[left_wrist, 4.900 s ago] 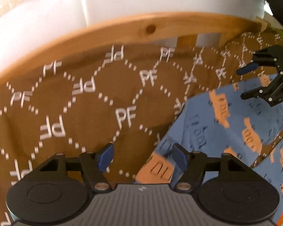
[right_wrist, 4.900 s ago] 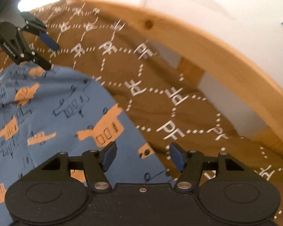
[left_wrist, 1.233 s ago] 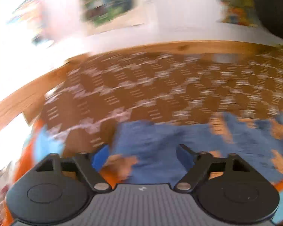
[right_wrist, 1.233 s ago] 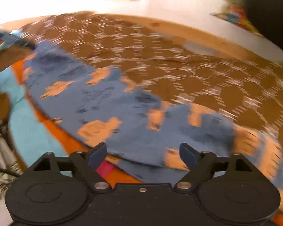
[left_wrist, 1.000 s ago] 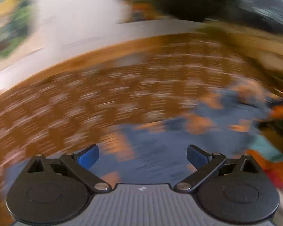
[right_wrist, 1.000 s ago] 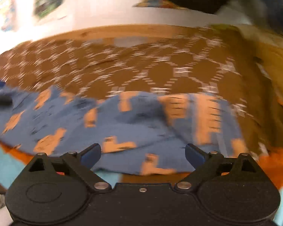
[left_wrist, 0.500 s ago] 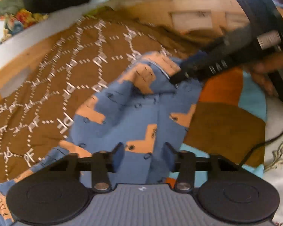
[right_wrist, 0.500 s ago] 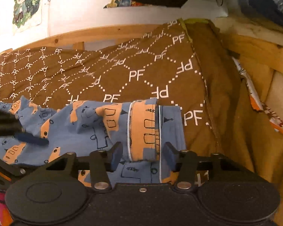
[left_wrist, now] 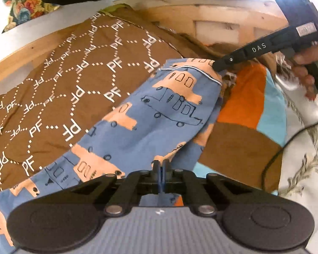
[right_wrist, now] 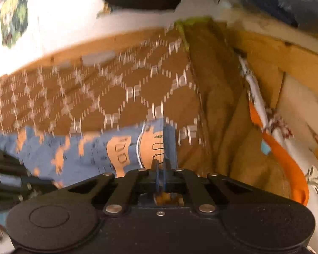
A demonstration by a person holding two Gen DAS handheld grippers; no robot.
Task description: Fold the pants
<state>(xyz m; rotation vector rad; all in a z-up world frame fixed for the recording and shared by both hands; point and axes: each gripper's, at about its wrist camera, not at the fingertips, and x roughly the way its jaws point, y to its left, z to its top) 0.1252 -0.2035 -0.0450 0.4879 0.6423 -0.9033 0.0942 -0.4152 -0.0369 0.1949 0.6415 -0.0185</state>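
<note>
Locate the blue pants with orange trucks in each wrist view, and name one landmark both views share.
Left wrist: the blue pants run diagonally from lower left to upper right of centre.
Right wrist: the blue pants form a blurred band across the left and centre.
Shared landmark: the brown PF blanket beneath them.

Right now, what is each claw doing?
Left claw: shut on the pants, just closed.
Right claw: shut on the pants' piped edge, just closed.

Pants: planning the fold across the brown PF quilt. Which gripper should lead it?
Probably the right gripper: it pinches the piped edge of the pants at their far end. The left gripper clamps the near edge and can anchor.
</note>
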